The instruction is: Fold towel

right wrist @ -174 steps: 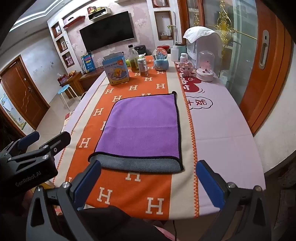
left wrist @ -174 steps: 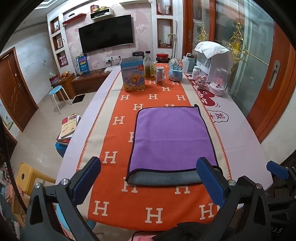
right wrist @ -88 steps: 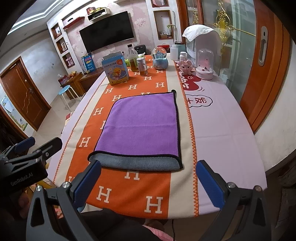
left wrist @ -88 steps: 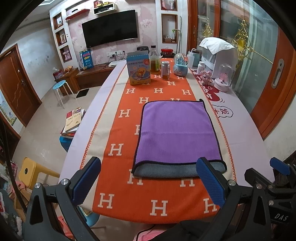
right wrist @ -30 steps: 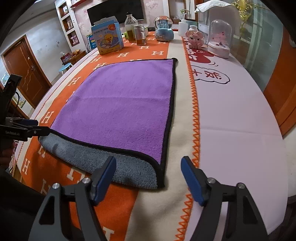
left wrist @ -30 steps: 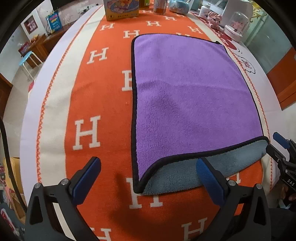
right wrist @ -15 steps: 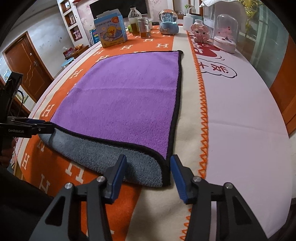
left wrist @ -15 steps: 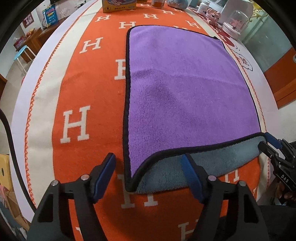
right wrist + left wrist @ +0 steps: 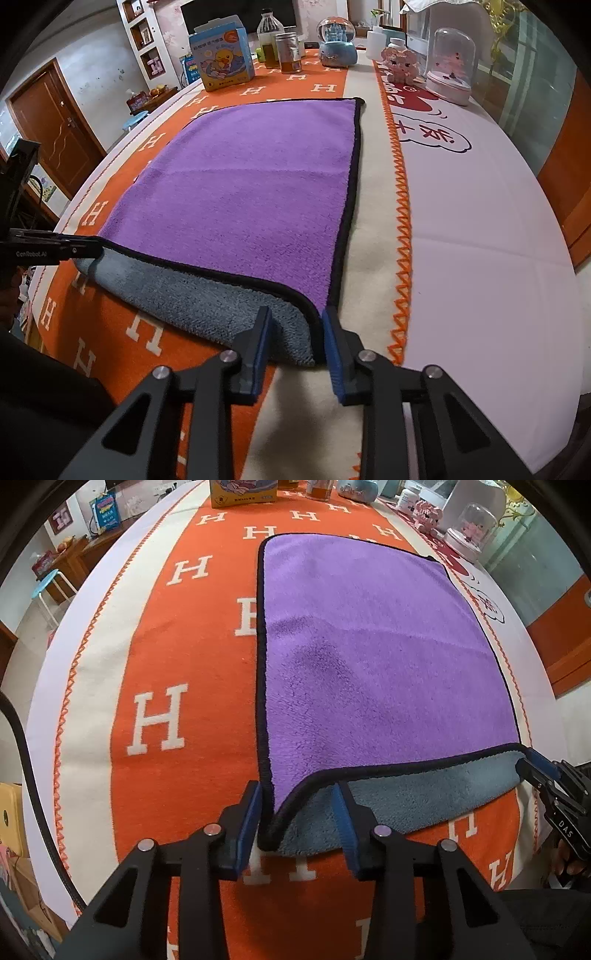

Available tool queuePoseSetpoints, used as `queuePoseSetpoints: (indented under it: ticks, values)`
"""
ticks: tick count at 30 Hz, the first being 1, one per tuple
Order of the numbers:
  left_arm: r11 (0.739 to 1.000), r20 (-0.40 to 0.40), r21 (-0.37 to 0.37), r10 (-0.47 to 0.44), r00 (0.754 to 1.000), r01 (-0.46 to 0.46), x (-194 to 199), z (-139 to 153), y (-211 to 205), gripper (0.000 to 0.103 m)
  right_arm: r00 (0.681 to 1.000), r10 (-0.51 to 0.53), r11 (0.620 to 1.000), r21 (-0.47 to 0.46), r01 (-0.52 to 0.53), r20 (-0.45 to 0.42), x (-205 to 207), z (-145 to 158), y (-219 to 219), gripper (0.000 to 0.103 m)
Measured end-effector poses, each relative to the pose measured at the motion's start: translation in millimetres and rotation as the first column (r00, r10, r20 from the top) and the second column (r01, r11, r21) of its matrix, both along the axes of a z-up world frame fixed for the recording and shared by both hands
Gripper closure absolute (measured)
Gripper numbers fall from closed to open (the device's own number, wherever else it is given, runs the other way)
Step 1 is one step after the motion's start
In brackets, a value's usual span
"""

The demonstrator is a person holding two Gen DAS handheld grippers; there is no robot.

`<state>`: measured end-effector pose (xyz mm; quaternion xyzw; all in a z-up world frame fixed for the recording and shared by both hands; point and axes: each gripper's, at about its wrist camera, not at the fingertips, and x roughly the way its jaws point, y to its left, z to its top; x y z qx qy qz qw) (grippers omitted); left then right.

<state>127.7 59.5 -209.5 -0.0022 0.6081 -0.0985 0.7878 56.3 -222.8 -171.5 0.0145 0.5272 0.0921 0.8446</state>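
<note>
A purple towel (image 9: pixel 369 646) with black trim and a grey underside lies folded once on the orange table runner (image 9: pixel 177 657). The grey layer sticks out along its near edge. My left gripper (image 9: pixel 297 814) has its fingers around the near left corner, part closed with a gap still showing. My right gripper (image 9: pixel 295 338) has its fingers around the near right corner of the towel (image 9: pixel 251 192), also narrowed but not pinched. Each gripper shows at the far corner in the other's view.
At the table's far end stand a blue duck box (image 9: pixel 221 61), a bottle (image 9: pixel 269 33), a jar (image 9: pixel 290 51), a snow globe (image 9: pixel 338 40), a pink figure (image 9: pixel 400 62) and a glass dome (image 9: pixel 452 62). The table edge runs close behind both grippers.
Both grippers have come down from above the table to the towel's near corners. Their fingers have narrowed from wide open to closely around each corner.
</note>
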Motion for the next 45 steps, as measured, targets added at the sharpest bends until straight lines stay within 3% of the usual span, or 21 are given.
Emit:
queuePoseSetpoints:
  ticks: [3, 8, 17, 34, 45]
  values:
    - [1.0, 0.015, 0.013, 0.0, 1.0, 0.0, -3, 5, 3, 0.069, 1.0, -0.006, 1.0, 0.008, 0.006, -0.005, 0, 0, -3, 0.084]
    - [1.0, 0.025, 0.009, 0.004, 1.0, -0.004, -7, 11, 10, 0.085, 1.0, -0.008, 1.0, 0.009, 0.008, -0.01, 0, 0, -4, 0.094]
    - [1.0, 0.041, 0.015, -0.004, 0.999, 0.003, -8, 13, 8, 0.096, 1.0, -0.002, 1.0, 0.015, 0.002, -0.01, -1, 0, -5, 0.098]
    - [0.999, 0.041, 0.032, -0.029, 0.999, 0.027, -5, 14, 0, 0.099, 1.0, 0.004, 1.0, 0.013, -0.004, 0.004, 2, 10, -6, 0.099]
    - [0.998, 0.086, 0.037, -0.045, 0.995, 0.042, 4, 51, -2, 0.099, 0.996, 0.018, 1.0, 0.002, -0.018, 0.088, 14, 43, -6, 0.099]
